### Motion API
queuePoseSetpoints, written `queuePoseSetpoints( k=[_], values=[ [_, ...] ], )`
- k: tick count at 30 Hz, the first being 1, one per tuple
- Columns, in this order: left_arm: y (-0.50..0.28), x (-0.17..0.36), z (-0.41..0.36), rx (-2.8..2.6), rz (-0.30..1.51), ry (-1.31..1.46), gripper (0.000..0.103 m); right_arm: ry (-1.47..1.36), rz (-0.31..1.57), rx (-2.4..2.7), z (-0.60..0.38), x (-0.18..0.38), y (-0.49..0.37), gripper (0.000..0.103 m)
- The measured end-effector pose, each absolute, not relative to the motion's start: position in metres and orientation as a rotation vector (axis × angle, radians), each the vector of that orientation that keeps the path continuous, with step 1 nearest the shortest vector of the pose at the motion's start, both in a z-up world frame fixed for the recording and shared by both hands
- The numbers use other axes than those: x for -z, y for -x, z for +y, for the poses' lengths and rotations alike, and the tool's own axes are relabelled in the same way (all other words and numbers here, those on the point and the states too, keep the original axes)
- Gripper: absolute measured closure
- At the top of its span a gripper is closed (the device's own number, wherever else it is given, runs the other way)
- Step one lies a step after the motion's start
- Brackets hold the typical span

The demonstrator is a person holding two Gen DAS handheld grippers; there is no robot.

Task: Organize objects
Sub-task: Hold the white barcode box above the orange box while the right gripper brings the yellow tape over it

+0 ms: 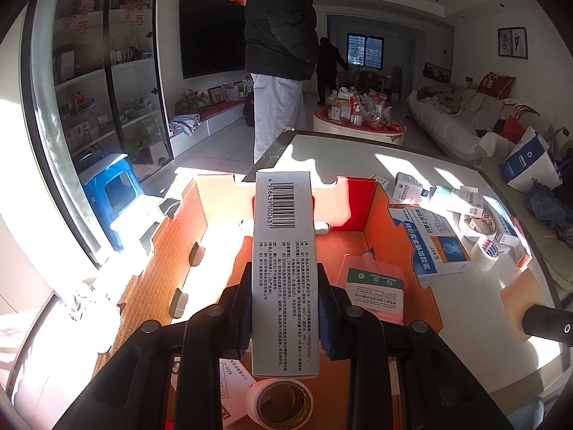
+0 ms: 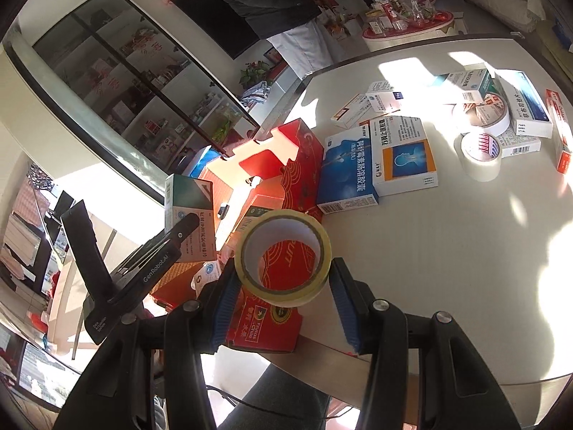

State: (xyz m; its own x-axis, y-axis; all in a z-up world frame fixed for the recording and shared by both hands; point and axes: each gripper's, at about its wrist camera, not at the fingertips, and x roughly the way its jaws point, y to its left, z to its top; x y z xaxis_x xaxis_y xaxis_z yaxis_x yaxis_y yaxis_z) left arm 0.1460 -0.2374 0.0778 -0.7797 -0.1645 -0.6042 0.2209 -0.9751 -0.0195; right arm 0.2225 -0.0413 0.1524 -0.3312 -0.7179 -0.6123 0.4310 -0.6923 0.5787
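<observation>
My left gripper [image 1: 283, 308] is shut on a long white medicine box [image 1: 283, 268] with a barcode, held above the open red cardboard box [image 1: 379, 222]. In the right wrist view the same left gripper [image 2: 157, 251] holds this green-and-white box [image 2: 191, 211] over the red box [image 2: 297, 165]. My right gripper [image 2: 284, 279] is shut on a yellowish tape roll [image 2: 286, 258] at the red box's near edge. That roll also shows at the bottom of the left wrist view [image 1: 279, 406]. A green-labelled packet [image 1: 374, 292] lies inside the box.
Several medicine boxes [image 2: 376, 157] and two tape rolls [image 2: 480, 132] lie on the white table [image 2: 447, 251] to the right of the red box. A person [image 1: 283, 64] stands beyond the table's far edge. A blue stool [image 1: 111, 186] stands at the left.
</observation>
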Motion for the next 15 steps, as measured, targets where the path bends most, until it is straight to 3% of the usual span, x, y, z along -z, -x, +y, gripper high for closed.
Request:
queuePoseSetpoints(
  k=[15],
  values=[
    [-0.135, -0.071, -0.275, 2.750, 0.216, -0.972, 0.072, -1.239, -0.244, 1.882, -0.140, -0.142, -0.230, 0.053]
  ],
)
